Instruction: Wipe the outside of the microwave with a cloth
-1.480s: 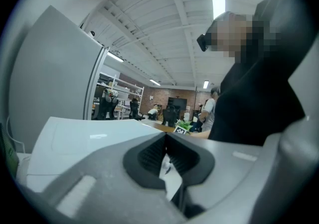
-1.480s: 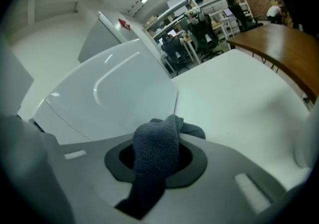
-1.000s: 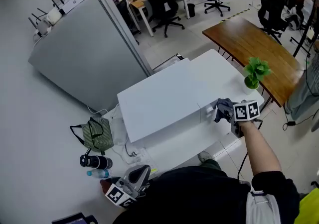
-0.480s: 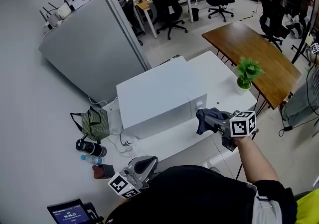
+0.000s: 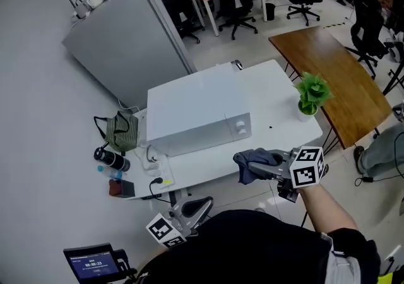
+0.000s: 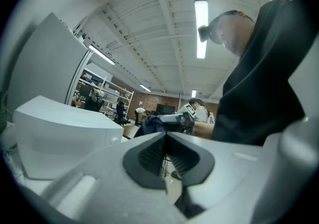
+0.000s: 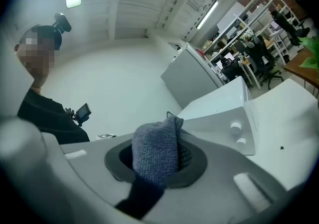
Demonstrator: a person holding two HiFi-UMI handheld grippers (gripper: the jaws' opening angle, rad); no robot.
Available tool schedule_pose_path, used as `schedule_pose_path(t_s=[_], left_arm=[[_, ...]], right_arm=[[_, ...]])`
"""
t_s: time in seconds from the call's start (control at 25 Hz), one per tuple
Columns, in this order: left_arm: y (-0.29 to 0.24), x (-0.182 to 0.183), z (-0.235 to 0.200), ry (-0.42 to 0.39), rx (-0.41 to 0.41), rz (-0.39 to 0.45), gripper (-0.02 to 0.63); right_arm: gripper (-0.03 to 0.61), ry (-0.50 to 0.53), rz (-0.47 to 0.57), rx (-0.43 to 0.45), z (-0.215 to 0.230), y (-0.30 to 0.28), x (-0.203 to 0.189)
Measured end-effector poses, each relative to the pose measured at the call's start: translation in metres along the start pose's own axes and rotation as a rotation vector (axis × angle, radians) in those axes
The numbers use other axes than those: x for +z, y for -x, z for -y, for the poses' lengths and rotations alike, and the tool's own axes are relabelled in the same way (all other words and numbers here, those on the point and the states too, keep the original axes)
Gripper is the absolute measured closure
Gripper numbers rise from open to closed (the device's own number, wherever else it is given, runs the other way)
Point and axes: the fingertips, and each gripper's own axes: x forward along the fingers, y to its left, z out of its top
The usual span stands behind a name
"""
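Your right gripper [image 5: 270, 169] has pulled back from the front corner of the white box-shaped microwave [image 5: 196, 112], where it was pressing the dark blue-grey knitted cloth [image 5: 250, 164] a second ago. Now the cloth hangs in the air near the microwave's front and does not touch it. It sits over the near edge of the white surface [image 5: 278, 96]. Your right gripper is pinching the cloth between its jaws. In the right gripper view the cloth sticks up in a bunch between the pads, and a dark end hangs down below them. The microwave stands on the surface with its front turned toward you, and two round white knobs [image 7: 235, 127] show at the right end of that front. Your left gripper [image 5: 192, 208] is low down, close to your body and well apart from the microwave. Its jaws are pressed together with nothing between them. A small green plant in a white pot [image 5: 311, 96] stands at the right side of the surface, well apart from the cloth.
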Motion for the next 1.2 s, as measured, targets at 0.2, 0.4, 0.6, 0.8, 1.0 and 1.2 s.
schedule_pose_path(t_s=[0.2, 0.4, 0.6, 0.8, 1.0, 1.2], left_arm=[[0.034, 0.004, 0.018, -0.027, -0.003, 0.024, 0.611], [0.121, -0.001, 0.023, -0.032, 0.012, 0.049, 0.611], [0.178, -0.012, 0.027, 0.000, -0.028, 0.076, 0.611], [0.176, 0.005, 0.033, -0.038, -0.030, 0.108, 0.611], [0.150, 0.012, 0.062, -0.061, -0.013, 0.132, 0.611], [0.136, 0.011, 0.055, -0.076, -0.014, 0.124, 0.611]], right_arm=[[0.503, 0.044, -0.001, 0.032, -0.044, -0.015, -0.008], [0.503, 0.022, 0.050, 0.008, -0.096, -0.054, -0.037], [0.503, -0.047, 0.068, -0.013, -0.133, -0.095, -0.070], [0.503, 0.006, 0.051, -0.025, -0.147, -0.092, -0.066], [0.503, 0.073, 0.013, -0.052, -0.147, -0.056, -0.075], [0.503, 0.086, -0.001, -0.064, -0.126, -0.051, -0.072]])
